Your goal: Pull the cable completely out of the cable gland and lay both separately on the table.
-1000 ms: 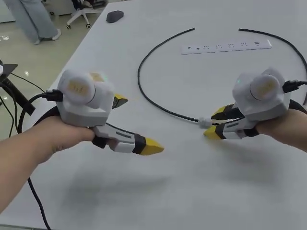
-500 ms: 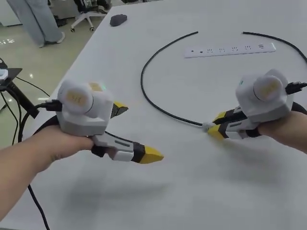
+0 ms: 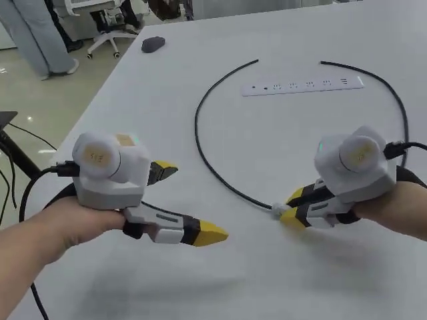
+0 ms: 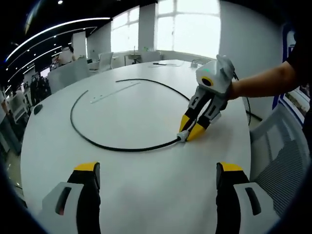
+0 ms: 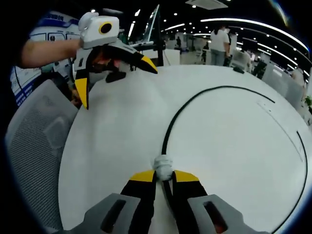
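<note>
WORKBENCH: Nearest the camera, at about 8 o'clock in the head view, a person's hand holds the left gripper (image 3: 190,200) just above the white table (image 3: 267,280). Its yellow-tipped jaws are spread wide and hold nothing; its own view shows the left gripper (image 4: 157,168) with bare tabletop between the tips.

At 4 o'clock, the other hand holds the right gripper (image 3: 291,208) low over the table, its jaws drawn in narrowly around the black cable (image 3: 200,143). The small white cable gland (image 3: 280,210) sits right at the tips. In the right gripper view, the cable (image 5: 168,131) runs between the jaws of the right gripper (image 5: 165,178), with the cable gland (image 5: 163,167) threaded on it just ahead. The left gripper (image 5: 116,83) hangs splayed at 10 o'clock.

From the gland, the cable sweeps in a broad arc toward 12 o'clock and lies flat. A white power strip (image 3: 303,85) lies at 12 o'clock between the cable's two far ends. Beyond it, at 11 o'clock, a dark mouse (image 3: 153,44) rests near the table's edge. Past that are an office chair (image 3: 110,20) and a standing person (image 3: 33,33).
</note>
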A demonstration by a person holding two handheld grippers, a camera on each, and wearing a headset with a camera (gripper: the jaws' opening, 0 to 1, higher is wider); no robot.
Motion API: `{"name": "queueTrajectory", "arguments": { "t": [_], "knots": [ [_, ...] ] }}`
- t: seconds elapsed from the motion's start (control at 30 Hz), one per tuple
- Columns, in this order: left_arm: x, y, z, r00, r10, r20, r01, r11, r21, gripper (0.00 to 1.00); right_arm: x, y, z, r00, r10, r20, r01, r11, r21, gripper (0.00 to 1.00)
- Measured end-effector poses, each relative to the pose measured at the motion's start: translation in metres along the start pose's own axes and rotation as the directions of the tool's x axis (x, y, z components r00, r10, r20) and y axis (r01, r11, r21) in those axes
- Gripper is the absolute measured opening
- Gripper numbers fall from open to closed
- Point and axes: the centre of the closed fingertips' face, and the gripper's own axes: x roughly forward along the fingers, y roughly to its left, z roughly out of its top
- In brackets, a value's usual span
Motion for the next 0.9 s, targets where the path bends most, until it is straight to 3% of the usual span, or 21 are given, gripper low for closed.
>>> {"name": "queueTrajectory", "arguments": {
  "t": [0.23, 0.37, 0.47, 0.5, 0.53, 0.57, 0.67, 0.73, 0.8, 0.83, 0.87, 0.9],
  "knots": [
    [0.005, -0.006, 0.008, 0.9997, -0.011, 0.02, 0.011, 1.0, 0.0, 0.99, -0.012, 0.02, 0.005, 0.9987, 0.05, 0.006, -0.05, 0.999, 0.003, 0.08],
    [0.009, -0.022, 0.017, 0.997, -0.07, 0.034, 0.07, 0.998, -0.006, 0.99, -0.026, 0.03, 0.013, 0.9958, 0.083, 0.039, -0.083, 0.997, -0.006, 0.07],
    [0.013, -0.036, 0.028, 0.9892, -0.127, 0.072, 0.128, 0.992, -0.014, 0.98, -0.038, 0.041, 0.019, 0.9908, 0.117, 0.068, -0.116, 0.993, -0.015, 0.07],
    [0.015, -0.042, 0.042, 0.9781, -0.151, 0.144, 0.15, 0.989, 0.017, 0.97, -0.041, 0.043, 0.02, 0.9903, 0.121, 0.069, -0.12, 0.993, -0.019, 0.07],
    [0.017, -0.043, 0.047, 0.976, -0.145, 0.163, 0.142, 0.989, 0.025, 0.94, -0.046, 0.045, 0.02, 0.9915, 0.112, 0.067, -0.11, 0.994, -0.029, 0.07],
    [0.02, -0.045, 0.048, 0.9774, -0.147, 0.152, 0.145, 0.989, 0.027, 0.91, -0.05, 0.046, 0.021, 0.9913, 0.113, 0.068, -0.11, 0.993, -0.041, 0.07],
    [0.03, -0.064, 0.052, 0.9612, -0.226, 0.158, 0.228, 0.974, 0.01, 0.89, -0.061, 0.052, 0.021, 0.9891, 0.125, 0.078, -0.122, 0.992, -0.044, 0.07],
    [0.034, -0.081, 0.054, 0.9404, -0.297, 0.166, 0.299, 0.954, 0.011, 0.91, -0.068, 0.055, 0.02, 0.9893, 0.124, 0.076, -0.121, 0.992, -0.045, 0.07],
    [0.037, -0.097, 0.058, 0.9189, -0.357, 0.169, 0.354, 0.934, 0.049, 0.91, -0.075, 0.058, 0.018, 0.9875, 0.135, 0.082, -0.13, 0.99, -0.057, 0.07],
    [0.038, -0.103, 0.058, 0.9116, -0.376, 0.165, 0.371, 0.926, 0.064, 0.88, -0.077, 0.059, 0.018, 0.9871, 0.135, 0.086, -0.13, 0.99, -0.059, 0.07],
    [0.041, -0.112, 0.058, 0.9002, -0.406, 0.157, 0.403, 0.914, 0.055, 0.85, -0.08, 0.061, 0.019, 0.9864, 0.136, 0.093, -0.13, 0.989, -0.068, 0.07],
    [0.043, -0.117, 0.057, 0.8945, -0.423, 0.146, 0.421, 0.906, 0.042, 0.81, -0.081, 0.062, 0.02, 0.9853, 0.14, 0.098, -0.132, 0.988, -0.078, 0.07]
  ]
}}
